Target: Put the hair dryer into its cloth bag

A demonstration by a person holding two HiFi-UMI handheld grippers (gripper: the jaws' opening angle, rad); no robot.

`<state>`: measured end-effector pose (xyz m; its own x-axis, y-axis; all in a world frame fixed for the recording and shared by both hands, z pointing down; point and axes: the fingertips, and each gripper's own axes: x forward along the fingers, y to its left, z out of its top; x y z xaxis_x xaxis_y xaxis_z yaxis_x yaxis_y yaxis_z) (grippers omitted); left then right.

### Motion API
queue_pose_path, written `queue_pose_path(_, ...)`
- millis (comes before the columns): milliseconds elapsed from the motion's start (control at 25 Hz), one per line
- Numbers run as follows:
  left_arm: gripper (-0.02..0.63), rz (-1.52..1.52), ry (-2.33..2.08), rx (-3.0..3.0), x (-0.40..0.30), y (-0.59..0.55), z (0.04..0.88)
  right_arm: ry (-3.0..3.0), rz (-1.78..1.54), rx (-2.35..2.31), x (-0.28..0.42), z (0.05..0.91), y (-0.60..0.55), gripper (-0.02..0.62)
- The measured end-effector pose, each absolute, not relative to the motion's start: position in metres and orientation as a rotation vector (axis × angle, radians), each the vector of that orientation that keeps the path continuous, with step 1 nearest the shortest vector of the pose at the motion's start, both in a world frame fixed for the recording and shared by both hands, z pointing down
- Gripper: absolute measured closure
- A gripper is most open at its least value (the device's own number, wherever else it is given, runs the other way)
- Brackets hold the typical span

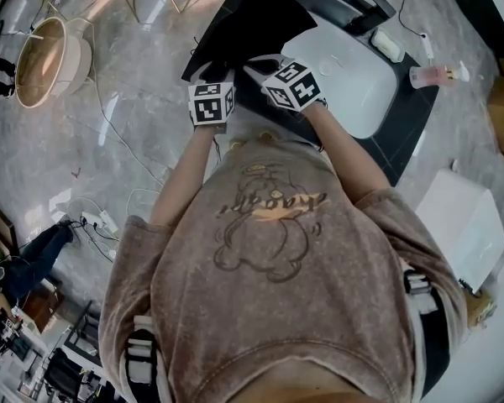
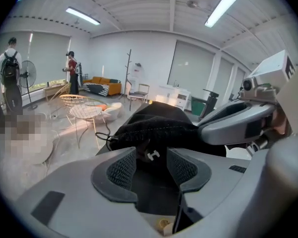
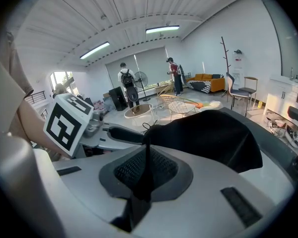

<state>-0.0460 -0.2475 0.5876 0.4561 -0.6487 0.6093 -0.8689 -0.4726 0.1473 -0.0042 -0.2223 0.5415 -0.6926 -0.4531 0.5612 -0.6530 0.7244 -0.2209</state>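
Left claw: your left gripper (image 2: 151, 158) has its jaws standing part-way apart, with the pads pressing on nothing. A small white toggle (image 2: 152, 155) hangs in the gap just past the tips.
Bag: the black drawstring cloth bag (image 2: 159, 125) lies heaped on the left end of the dark vanity counter (image 1: 407, 137), left of its white oval basin (image 1: 353, 82).
Right claw: your right gripper (image 3: 146, 165) is closed on a thin fold of the bag's cloth, and the cloth rises from that pinch like a tent.
Hair dryer: not to be made out in any view. The bag bulges, so the dryer may be under or inside it. Cannot tell which.
Key relation: the bag's gathered hem lies straight ahead of your left jaws, just beyond the tips, and runs crosswise to them. The right gripper's pinch sits just to the right of that spot. The left is your free hand and the nearer one to the loose hem.
Step (judged): spreading the bag's mouth. Your left jaws need a bite on the hem opposite the right's hold.
Risk (judged): closing on the toggle or cord instead of the cloth.
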Motion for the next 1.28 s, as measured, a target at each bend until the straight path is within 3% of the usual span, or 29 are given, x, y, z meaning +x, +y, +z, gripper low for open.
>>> queue_pose_path(560,0.422,0.589,-1.427,2.138,-0.119,-0.209,0.567,-2.380,0.533,0.808,-0.022,0.576,-0.224,0.574)
queue_pose_path(1280,0.422,0.519,-1.489,2.120,-0.147,-0.193,0.535,-2.298,0.513,0.796,-0.031,0.612,-0.221,0.557)
